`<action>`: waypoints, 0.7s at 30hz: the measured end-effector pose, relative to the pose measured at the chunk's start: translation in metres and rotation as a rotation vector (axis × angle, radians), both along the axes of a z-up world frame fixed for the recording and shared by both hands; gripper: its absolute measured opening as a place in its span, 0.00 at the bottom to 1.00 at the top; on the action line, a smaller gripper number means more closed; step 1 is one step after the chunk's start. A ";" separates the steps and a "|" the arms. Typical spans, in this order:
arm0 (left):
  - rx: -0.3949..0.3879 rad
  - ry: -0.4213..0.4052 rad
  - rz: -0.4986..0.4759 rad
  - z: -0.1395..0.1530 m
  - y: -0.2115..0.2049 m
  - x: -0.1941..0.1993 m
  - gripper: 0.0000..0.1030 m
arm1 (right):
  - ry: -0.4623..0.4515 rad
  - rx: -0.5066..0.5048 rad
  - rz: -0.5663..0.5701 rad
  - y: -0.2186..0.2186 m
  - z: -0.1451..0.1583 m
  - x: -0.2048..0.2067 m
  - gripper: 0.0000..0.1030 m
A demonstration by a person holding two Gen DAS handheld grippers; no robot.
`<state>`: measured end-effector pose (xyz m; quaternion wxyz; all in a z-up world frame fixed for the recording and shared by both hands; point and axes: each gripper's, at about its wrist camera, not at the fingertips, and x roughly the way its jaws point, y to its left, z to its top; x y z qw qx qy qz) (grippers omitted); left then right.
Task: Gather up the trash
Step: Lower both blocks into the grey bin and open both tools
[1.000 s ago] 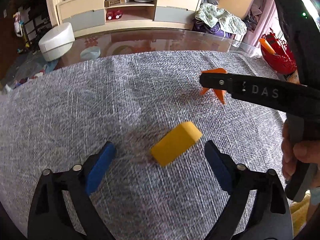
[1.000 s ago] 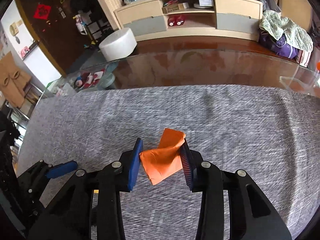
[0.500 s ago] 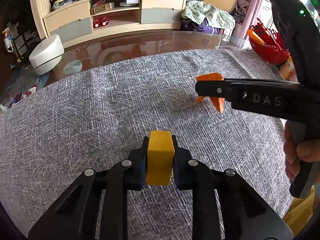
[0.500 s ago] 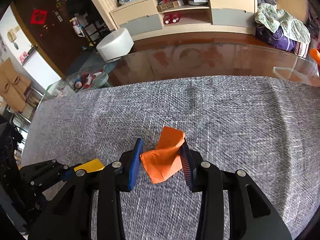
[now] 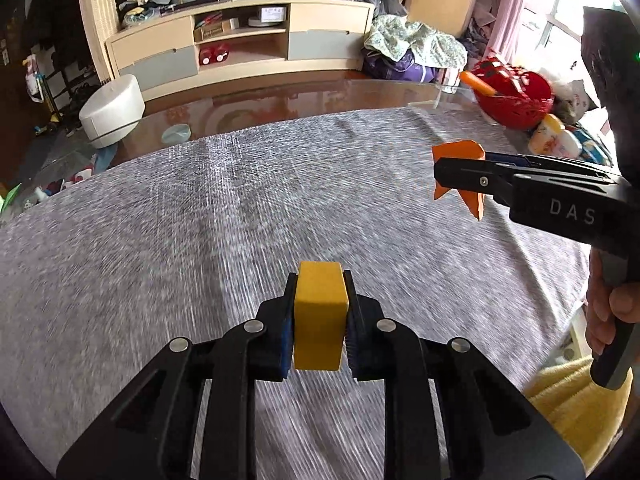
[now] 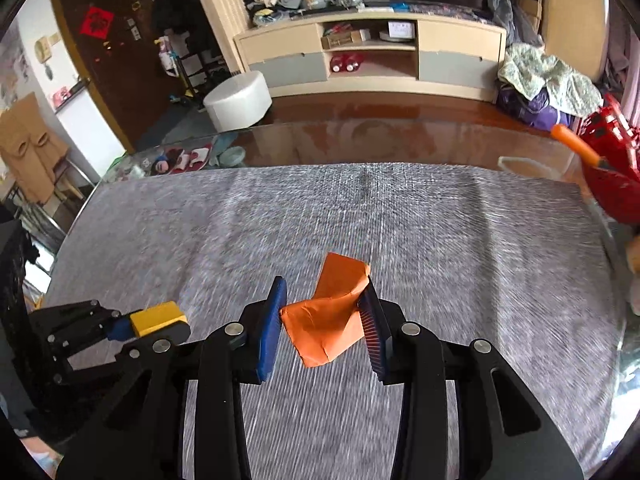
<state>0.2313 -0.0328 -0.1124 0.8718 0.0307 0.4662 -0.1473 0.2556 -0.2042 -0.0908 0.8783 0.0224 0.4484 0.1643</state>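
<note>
My left gripper is shut on a yellow block and holds it above the grey cloth-covered table. It also shows at the left of the right wrist view. My right gripper is shut on a crumpled orange paper, held above the cloth. In the left wrist view the right gripper is to the right and farther out, with the orange paper sticking out of it.
A red basket stands past the table's far right corner, also in the right wrist view. Bare glossy tabletop lies beyond the cloth. A white round stool and a low cabinet stand behind.
My left gripper closed on the yellow block and lifted it off the cloth. Both grippers have risen and moved toward the right, with the red basket coming further into view.
</note>
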 end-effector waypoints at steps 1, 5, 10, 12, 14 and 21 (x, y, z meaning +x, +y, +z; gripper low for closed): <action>-0.004 -0.007 -0.002 0.005 -0.001 -0.011 0.19 | -0.007 -0.003 0.002 -0.001 0.004 -0.007 0.37; -0.021 -0.026 -0.008 0.022 -0.002 -0.046 0.19 | -0.036 -0.002 0.008 -0.005 0.021 -0.042 0.37; -0.043 -0.039 -0.018 0.034 -0.004 -0.093 0.19 | -0.054 -0.007 0.032 -0.007 0.032 -0.086 0.37; -0.051 -0.044 -0.022 0.036 -0.004 -0.111 0.19 | -0.056 -0.007 0.041 -0.010 0.033 -0.104 0.37; -0.059 -0.043 -0.024 0.035 -0.004 -0.126 0.19 | -0.053 0.004 0.044 -0.013 0.031 -0.119 0.37; -0.090 -0.007 -0.013 0.015 0.000 -0.174 0.19 | -0.027 0.031 0.041 -0.022 0.015 -0.169 0.37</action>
